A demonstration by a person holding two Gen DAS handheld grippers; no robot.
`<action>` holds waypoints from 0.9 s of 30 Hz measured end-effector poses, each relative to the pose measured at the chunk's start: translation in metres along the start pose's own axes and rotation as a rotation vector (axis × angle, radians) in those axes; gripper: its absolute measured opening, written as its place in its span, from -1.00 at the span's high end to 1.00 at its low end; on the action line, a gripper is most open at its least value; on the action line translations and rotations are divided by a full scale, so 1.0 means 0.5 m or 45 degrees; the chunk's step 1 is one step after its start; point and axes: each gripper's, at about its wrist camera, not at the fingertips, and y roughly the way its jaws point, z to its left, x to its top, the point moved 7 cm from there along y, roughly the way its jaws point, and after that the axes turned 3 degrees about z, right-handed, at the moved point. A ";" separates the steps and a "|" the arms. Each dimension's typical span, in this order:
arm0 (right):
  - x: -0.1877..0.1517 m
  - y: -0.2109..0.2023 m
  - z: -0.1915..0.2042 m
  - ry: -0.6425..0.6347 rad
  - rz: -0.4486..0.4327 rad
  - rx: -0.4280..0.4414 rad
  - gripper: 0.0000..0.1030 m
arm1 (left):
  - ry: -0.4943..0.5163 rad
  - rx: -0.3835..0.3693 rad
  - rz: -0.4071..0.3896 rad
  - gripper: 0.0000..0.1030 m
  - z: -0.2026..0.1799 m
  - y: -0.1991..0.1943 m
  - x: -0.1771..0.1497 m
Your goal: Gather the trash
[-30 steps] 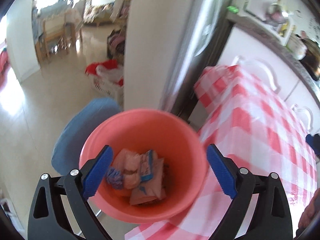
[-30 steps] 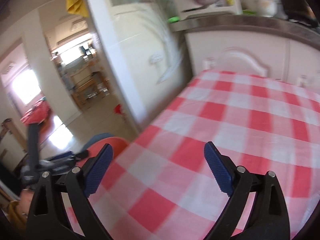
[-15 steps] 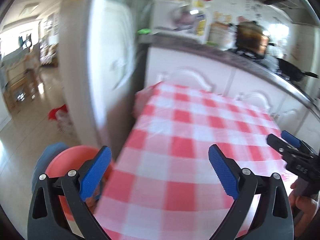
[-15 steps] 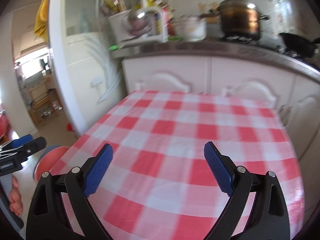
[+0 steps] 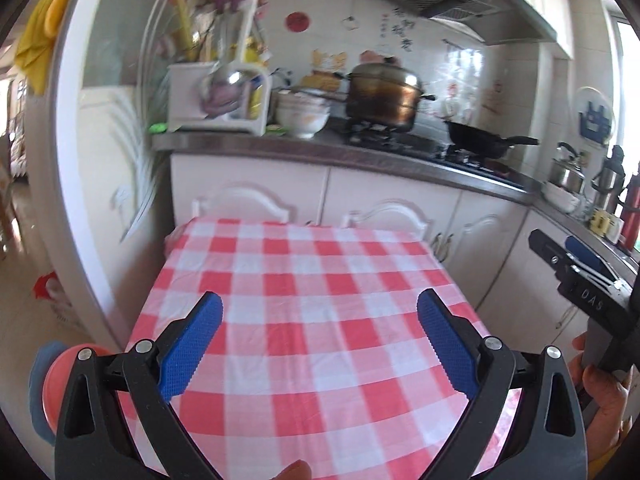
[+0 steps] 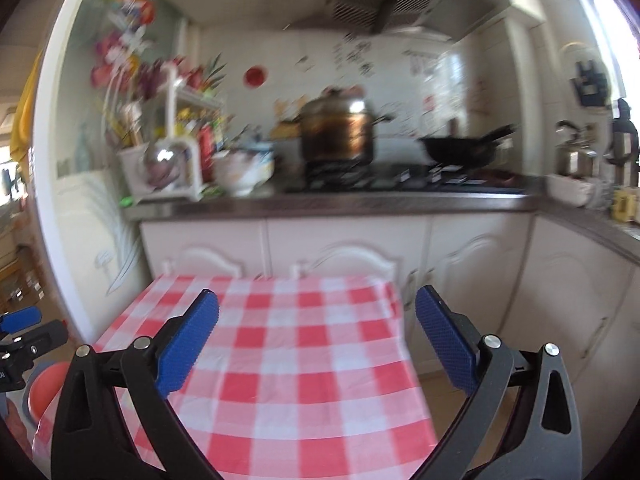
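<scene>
Swung up and away from the pink bin (image 5: pixel 60 376), both views, to face the checked tabletop (image 5: pixel 304 288) and kitchen counter (image 5: pixel 360 152) behind it. Left gripper (image 5: pixel 318 344) hovering over the near edge, jaws wide apart, holding nothing. Right gripper (image 6: pixel 316 340) likewise, jaws apart and empty. Bin down on the floor off the near left corner, only its rim showing. No trash visible anywhere on the cloth; collection probably complete.

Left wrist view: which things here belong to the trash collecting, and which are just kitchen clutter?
Belongs to the job:
- coral bin, beside the table
- left tool, open, empty
- right tool, open, empty

Just lying about:
- checkered tablecloth
- steel pot
- black wok
- kettle
</scene>
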 end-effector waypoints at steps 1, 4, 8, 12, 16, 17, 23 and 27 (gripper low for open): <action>0.008 -0.016 -0.016 0.007 -0.016 -0.026 -0.92 | 0.009 -0.011 -0.014 -0.88 -0.017 -0.008 0.007; 0.027 -0.073 -0.059 0.027 -0.082 -0.092 -0.92 | 0.002 -0.032 -0.046 -0.88 -0.045 -0.028 0.020; 0.045 -0.127 -0.089 0.038 -0.139 -0.149 -0.92 | 0.006 -0.070 -0.094 -0.88 -0.085 -0.060 0.038; 0.061 -0.182 -0.110 0.028 -0.200 -0.204 -0.92 | 0.071 -0.086 -0.130 -0.88 -0.128 -0.085 0.049; 0.074 -0.228 -0.128 0.031 -0.255 -0.246 -0.92 | 0.100 -0.111 -0.146 -0.89 -0.157 -0.104 0.052; 0.076 -0.236 -0.131 0.033 -0.264 -0.254 -0.92 | 0.102 -0.116 -0.145 -0.89 -0.159 -0.105 0.051; 0.090 -0.284 -0.149 0.044 -0.321 -0.295 -0.92 | 0.136 -0.119 -0.167 -0.90 -0.175 -0.127 0.048; 0.096 -0.307 -0.152 0.047 -0.351 -0.305 -0.92 | 0.154 -0.125 -0.184 -0.90 -0.183 -0.141 0.051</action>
